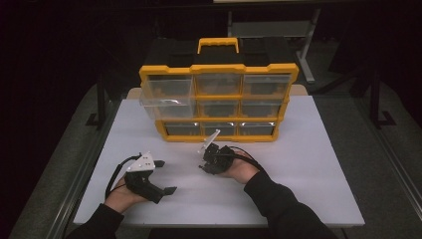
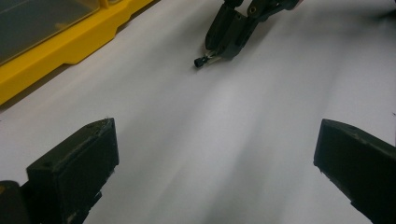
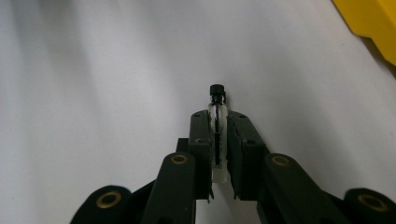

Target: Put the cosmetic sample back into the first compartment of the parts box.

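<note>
Small clear vial point(image 3: 218, 135) with a black cap point(image 3: 216, 90): clamped between the two jaws of the right tongs point(image 3: 218, 122), lying lengthwise along them, cap end poking out past the jaw tips. In the left gripper view the same vial point(image 2: 208, 58) shows at the tip of the right tongs point(image 2: 224, 42), cap point(image 2: 199, 62) low, just above or on the white counter point(image 2: 196, 140); contact with the surface cannot be told.

Right tongs point(image 1: 209, 162), high view: near the middle of the counter point(image 1: 308, 169), just in front of the organizer's bottom row, held by the right hand point(image 1: 239, 172); grey three-cornered plate point(image 1: 209, 141) tilted up on top.

Left tongs point(image 1: 165, 177): jaws spread wide, nothing between them, pointing toward the right tongs. Held by the left hand point(image 1: 119, 196) at the front left of the counter, apart from the right tongs. Left gripper view confirms the wide gap, bare counter between the jaws.

Organizer point(image 1: 219, 102): yellow frame, clear drawers in three rows, yellow handle point(image 1: 218, 45) on top, standing at the back of the counter. Top-left drawer point(image 1: 166, 92) is pulled out toward the front; contents cannot be told. Other drawers sit flush.

Both sleeves dark.
</note>
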